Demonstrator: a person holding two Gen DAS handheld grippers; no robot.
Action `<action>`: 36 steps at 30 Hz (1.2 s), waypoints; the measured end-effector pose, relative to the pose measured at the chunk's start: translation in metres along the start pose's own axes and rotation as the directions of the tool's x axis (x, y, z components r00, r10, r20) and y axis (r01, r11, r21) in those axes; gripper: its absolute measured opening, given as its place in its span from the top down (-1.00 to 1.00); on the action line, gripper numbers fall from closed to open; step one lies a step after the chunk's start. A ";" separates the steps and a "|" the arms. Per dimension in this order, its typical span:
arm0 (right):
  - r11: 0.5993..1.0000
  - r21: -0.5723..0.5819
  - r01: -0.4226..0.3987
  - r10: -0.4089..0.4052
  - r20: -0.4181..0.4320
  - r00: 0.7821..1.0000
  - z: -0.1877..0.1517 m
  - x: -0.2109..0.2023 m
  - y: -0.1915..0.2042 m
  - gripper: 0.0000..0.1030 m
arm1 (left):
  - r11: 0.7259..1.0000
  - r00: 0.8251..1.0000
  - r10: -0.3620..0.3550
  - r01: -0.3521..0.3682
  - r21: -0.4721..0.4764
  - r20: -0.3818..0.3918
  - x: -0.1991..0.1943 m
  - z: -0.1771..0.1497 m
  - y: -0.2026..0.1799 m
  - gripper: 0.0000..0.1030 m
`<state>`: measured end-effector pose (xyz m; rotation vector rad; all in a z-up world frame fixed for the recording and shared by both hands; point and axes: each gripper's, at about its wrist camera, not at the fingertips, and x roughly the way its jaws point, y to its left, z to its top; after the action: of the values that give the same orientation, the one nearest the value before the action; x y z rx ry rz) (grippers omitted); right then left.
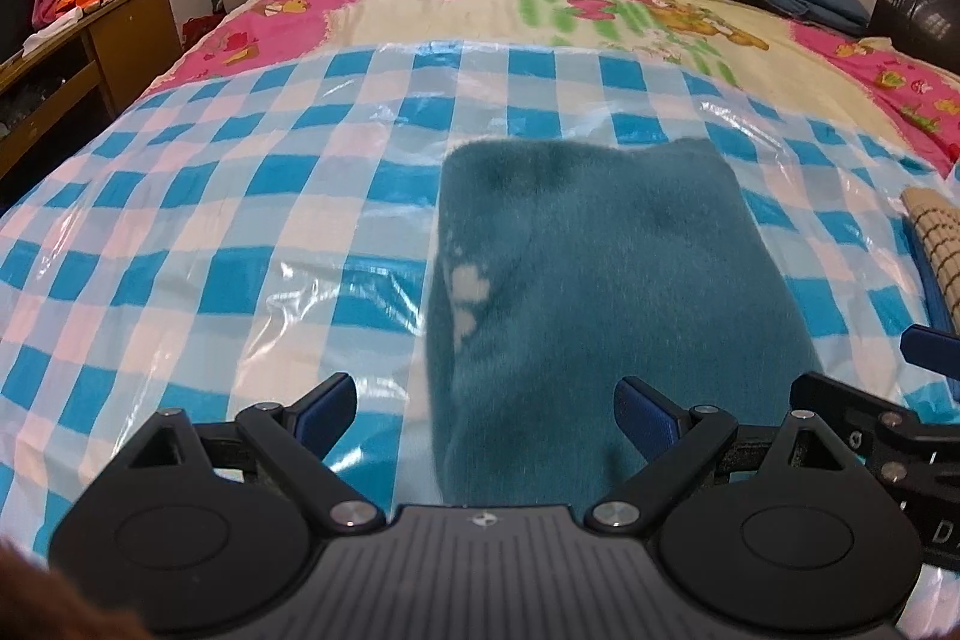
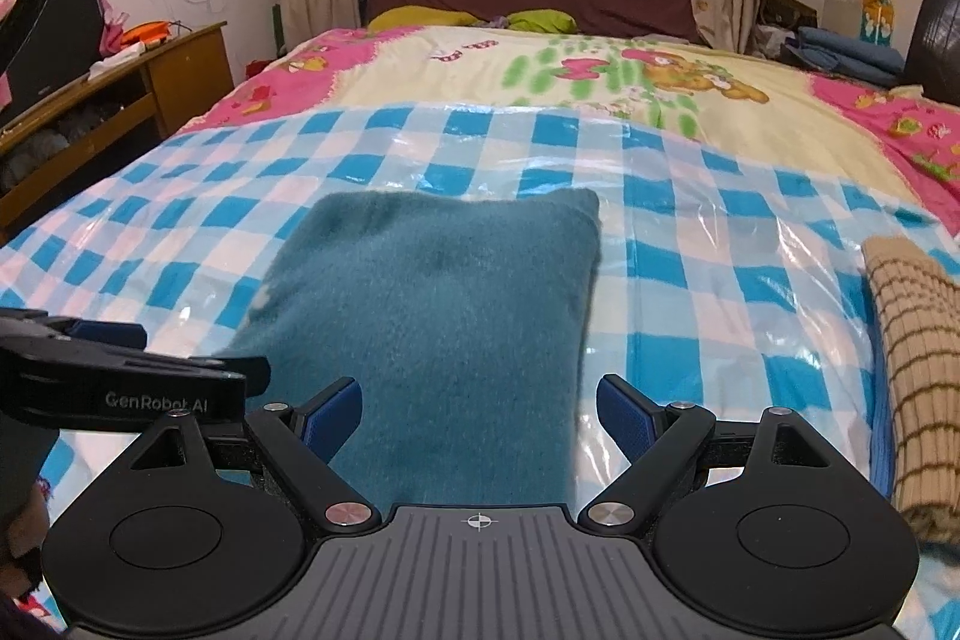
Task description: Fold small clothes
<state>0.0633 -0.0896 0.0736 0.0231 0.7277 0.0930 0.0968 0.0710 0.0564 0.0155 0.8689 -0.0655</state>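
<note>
A fuzzy teal garment (image 1: pixel 588 268) lies folded into a rough rectangle on the blue-and-white checked plastic sheet (image 1: pixel 180 220) that covers the bed. It also shows in the right wrist view (image 2: pixel 444 316). My left gripper (image 1: pixel 486 406) is open and empty, its jaws straddling the garment's near left edge. My right gripper (image 2: pixel 480 406) is open and empty over the garment's near edge. The left gripper shows in the right wrist view (image 2: pixel 120 376) at the left. The right gripper shows at the right edge of the left wrist view (image 1: pixel 870 418).
A beige ribbed garment with brown stripes (image 2: pixel 918 370) lies on the sheet at the right, also in the left wrist view (image 1: pixel 939 244). A cartoon-print quilt (image 2: pixel 540 70) covers the far bed. A wooden desk (image 2: pixel 150 70) stands at the left, folded blue cloth (image 2: pixel 846 46) at the far right.
</note>
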 end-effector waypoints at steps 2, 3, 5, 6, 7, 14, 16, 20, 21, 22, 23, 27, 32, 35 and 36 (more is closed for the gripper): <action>1.000 0.003 0.002 -0.002 -0.006 1.000 -0.005 -0.001 0.000 -0.69 | 1.000 1.000 0.003 -0.003 -0.003 -0.012 -0.001 -0.007 0.000 -0.90; 1.000 0.005 0.004 -0.004 -0.010 1.000 -0.008 -0.002 -0.001 -0.69 | 1.000 1.000 0.003 -0.003 -0.007 -0.019 -0.002 -0.011 0.000 -0.90; 1.000 0.011 0.007 -0.006 -0.018 1.000 -0.013 -0.004 -0.002 -0.69 | 1.000 1.000 0.001 -0.001 -0.009 -0.029 -0.004 -0.019 0.000 -0.90; 1.000 0.014 0.007 -0.007 -0.022 1.000 -0.016 -0.005 -0.002 -0.69 | 1.000 0.999 0.001 -0.002 -0.009 -0.032 -0.005 -0.022 -0.001 -0.90; 1.000 0.018 0.009 -0.008 -0.028 1.000 -0.019 -0.005 -0.003 -0.69 | 1.000 0.999 0.001 -0.001 -0.009 -0.037 -0.006 -0.025 -0.002 -0.90; 0.999 0.041 0.011 -0.009 -0.065 0.998 -0.041 -0.008 -0.004 -0.70 | 1.000 0.997 0.004 -0.005 -0.004 -0.072 -0.014 -0.048 -0.007 -0.90; 0.999 0.045 0.012 -0.008 -0.073 0.997 -0.046 -0.009 -0.004 -0.70 | 1.000 0.996 0.012 -0.012 -0.001 -0.091 -0.014 -0.056 -0.008 -0.90; 0.999 0.051 0.012 -0.008 -0.088 0.996 -0.057 -0.011 -0.005 -0.70 | 0.999 0.991 0.033 -0.031 0.015 -0.126 -0.013 -0.067 -0.011 -0.90; 0.999 0.052 0.012 -0.007 -0.093 0.996 -0.060 -0.012 -0.005 -0.70 | 0.999 0.991 0.035 -0.033 0.017 -0.133 -0.013 -0.070 -0.012 -0.90; 0.999 0.053 0.012 -0.007 -0.097 0.995 -0.062 -0.012 -0.005 -0.70 | 0.999 0.990 0.035 -0.033 0.018 -0.137 -0.013 -0.072 -0.013 -0.90; 0.998 0.054 0.012 -0.007 -0.099 0.995 -0.065 -0.013 -0.005 -0.70 | 0.999 0.990 0.034 -0.032 0.018 -0.140 -0.014 -0.074 -0.013 -0.90; 0.998 0.055 0.011 -0.005 -0.110 0.994 -0.072 -0.014 -0.005 -0.70 | 1.000 0.988 0.024 -0.022 0.013 -0.153 -0.015 -0.081 -0.015 -0.90; 0.998 0.057 0.015 -0.009 -0.113 0.994 -0.075 -0.015 -0.006 -0.70 | 1.000 0.986 0.016 -0.015 0.009 -0.166 -0.015 -0.085 -0.017 -0.90; 0.998 0.059 0.017 -0.010 -0.115 0.993 -0.076 -0.016 -0.006 -0.70 | 1.000 0.985 0.011 -0.010 0.002 -0.170 -0.015 -0.087 -0.017 -0.90; 0.998 0.060 0.017 -0.010 -0.116 0.993 -0.077 -0.016 -0.006 -0.70 | 1.000 0.985 0.010 -0.010 0.001 -0.171 -0.015 -0.088 -0.017 -0.90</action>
<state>0.0009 -0.0976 0.0263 0.0713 0.8463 0.0597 0.0188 0.0587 0.0111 0.0261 1.0406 -0.0550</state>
